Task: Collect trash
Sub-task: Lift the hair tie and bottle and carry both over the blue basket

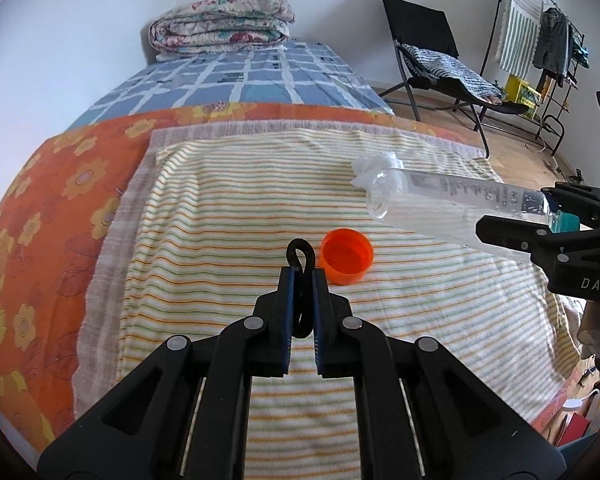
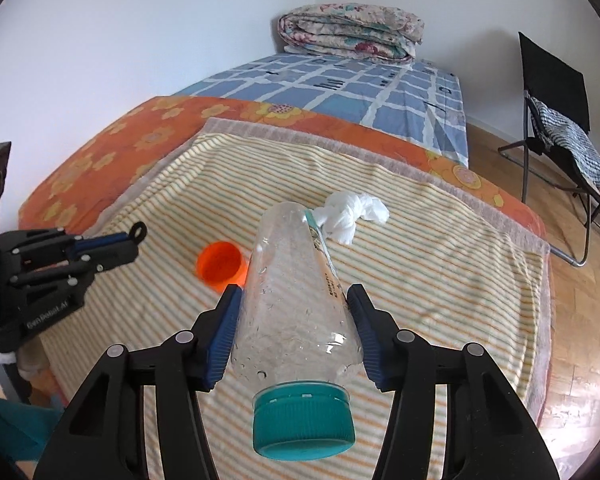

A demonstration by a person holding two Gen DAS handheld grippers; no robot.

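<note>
Jaws of the left gripper (image 1: 301, 280) are clenched on a small black loop (image 1: 300, 254) that sticks up between the blue pads; what the loop belongs to cannot be told. Jaws of the right gripper (image 2: 294, 312) are grasping a clear plastic bottle (image 2: 296, 292), pads pressed on both sides of its body, lifted above the bed. The bottle is empty, lightly dented, beaded with droplets inside, and closed with a teal screw cap (image 2: 303, 422) that points toward the camera. A label strip with small print runs along its side, too small to read. White letters "DAS" show on the right gripper's housing in the left wrist view.

An orange cap (image 1: 347, 255) lies open side up on the striped towel (image 1: 220, 240) covering the bed. A crumpled white tissue (image 2: 354, 212) lies farther back on the towel, beyond the bottle's base.
</note>
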